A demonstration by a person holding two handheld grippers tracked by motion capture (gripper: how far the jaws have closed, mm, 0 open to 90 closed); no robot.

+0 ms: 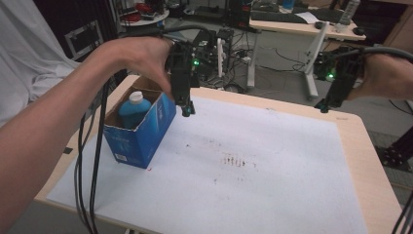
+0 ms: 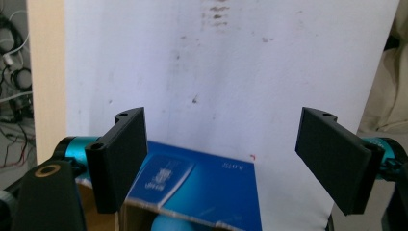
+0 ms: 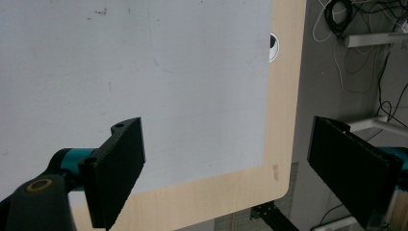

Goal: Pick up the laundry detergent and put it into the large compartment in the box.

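Note:
A blue cardboard box [image 1: 141, 129] stands open at the table's left, with a blue bottle [image 1: 132, 109] with a white cap upright inside it. My left gripper [image 1: 187, 108] hangs just above the box's right wall, pointing down, jaws open and empty. In the left gripper view the box [image 2: 207, 185] and the bottle's top [image 2: 173, 225] lie below the gripper [image 2: 223, 159]. My right gripper [image 1: 322, 107] hovers above the table's far right edge, open and empty. The right gripper view has the gripper [image 3: 245, 173] over the table corner [image 3: 274, 178].
A white mat [image 1: 253, 161] with faint dark marks covers most of the wooden table [image 1: 363, 146]. Black cables [image 1: 90, 165] trail down the left side. Behind the table stand desks [image 1: 292, 24], cabling and equipment on the floor.

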